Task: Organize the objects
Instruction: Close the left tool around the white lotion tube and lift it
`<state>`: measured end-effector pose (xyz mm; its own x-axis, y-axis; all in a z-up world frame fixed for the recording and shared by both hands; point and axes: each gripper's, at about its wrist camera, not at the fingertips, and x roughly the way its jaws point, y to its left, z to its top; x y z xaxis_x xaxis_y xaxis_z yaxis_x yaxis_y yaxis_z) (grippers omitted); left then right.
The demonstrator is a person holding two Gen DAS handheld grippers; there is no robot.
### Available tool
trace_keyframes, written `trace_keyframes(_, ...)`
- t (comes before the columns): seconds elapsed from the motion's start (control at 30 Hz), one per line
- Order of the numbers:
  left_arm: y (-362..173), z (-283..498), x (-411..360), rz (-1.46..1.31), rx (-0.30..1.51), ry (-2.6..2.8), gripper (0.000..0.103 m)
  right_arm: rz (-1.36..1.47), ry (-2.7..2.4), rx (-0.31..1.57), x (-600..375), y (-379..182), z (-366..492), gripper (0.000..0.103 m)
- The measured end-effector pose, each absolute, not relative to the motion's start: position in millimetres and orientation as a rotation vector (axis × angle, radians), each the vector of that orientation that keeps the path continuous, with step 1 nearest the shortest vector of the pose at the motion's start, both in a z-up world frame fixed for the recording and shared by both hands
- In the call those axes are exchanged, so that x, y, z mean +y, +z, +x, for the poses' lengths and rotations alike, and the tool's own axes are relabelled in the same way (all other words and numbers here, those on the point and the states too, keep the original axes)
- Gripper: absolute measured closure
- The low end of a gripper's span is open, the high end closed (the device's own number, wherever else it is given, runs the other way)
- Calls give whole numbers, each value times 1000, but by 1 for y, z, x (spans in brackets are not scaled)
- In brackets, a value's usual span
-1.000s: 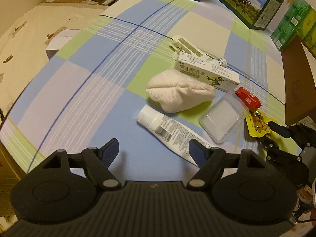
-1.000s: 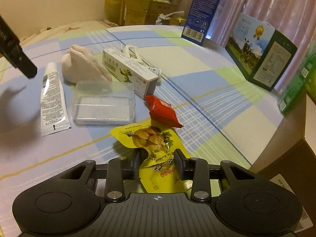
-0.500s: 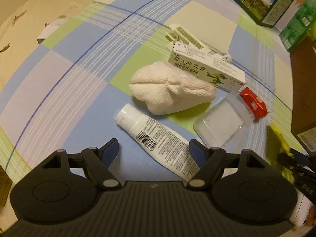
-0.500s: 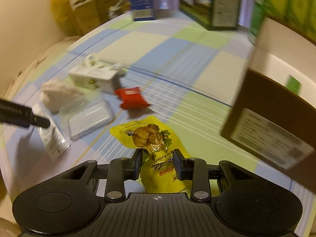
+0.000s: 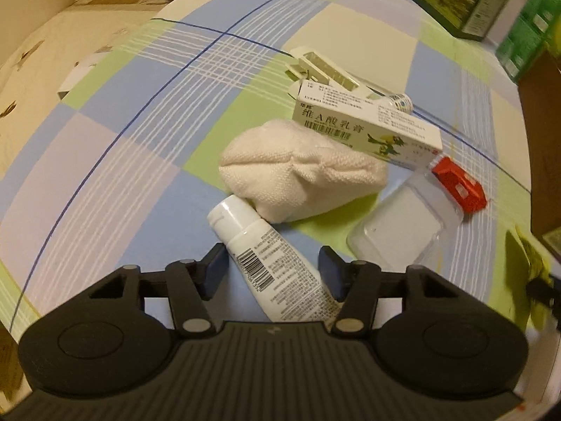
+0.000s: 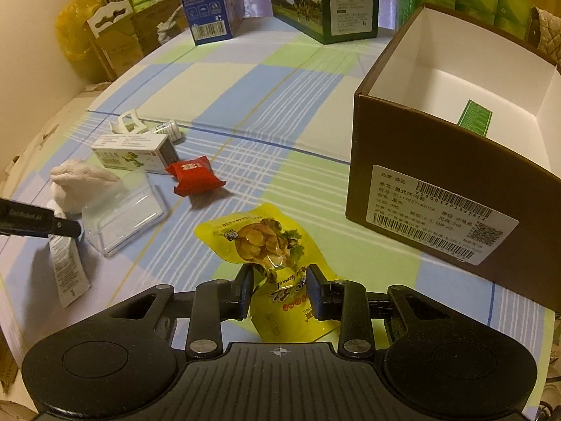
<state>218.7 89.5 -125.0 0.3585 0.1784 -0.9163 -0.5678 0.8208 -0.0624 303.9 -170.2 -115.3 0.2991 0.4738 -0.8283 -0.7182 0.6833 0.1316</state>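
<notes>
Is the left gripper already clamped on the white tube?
No, the left gripper stands open, its jaws apart on either side of the white tube.

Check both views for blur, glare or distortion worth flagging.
Left wrist: warm dim light, strong fisheye bending of the tablecloth lines, yellow snack bag smeared by motion at the right edge. Right wrist: sharp, slight glare on the clear plastic box.

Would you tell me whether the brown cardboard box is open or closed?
Open: the brown cardboard box has no lid on top, so its white inside shows, with a green packet in it.
</notes>
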Motion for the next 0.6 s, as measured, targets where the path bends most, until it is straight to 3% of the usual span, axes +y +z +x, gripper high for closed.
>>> trace_keyframes(0.3,-123,189,106,-300,1136,400,52,-301,808,990,-167,-116,303,74)
trace_keyframes(0.6,-124,180,109,-415,1166,544,50,-315,817,993,-163,-119,300,74)
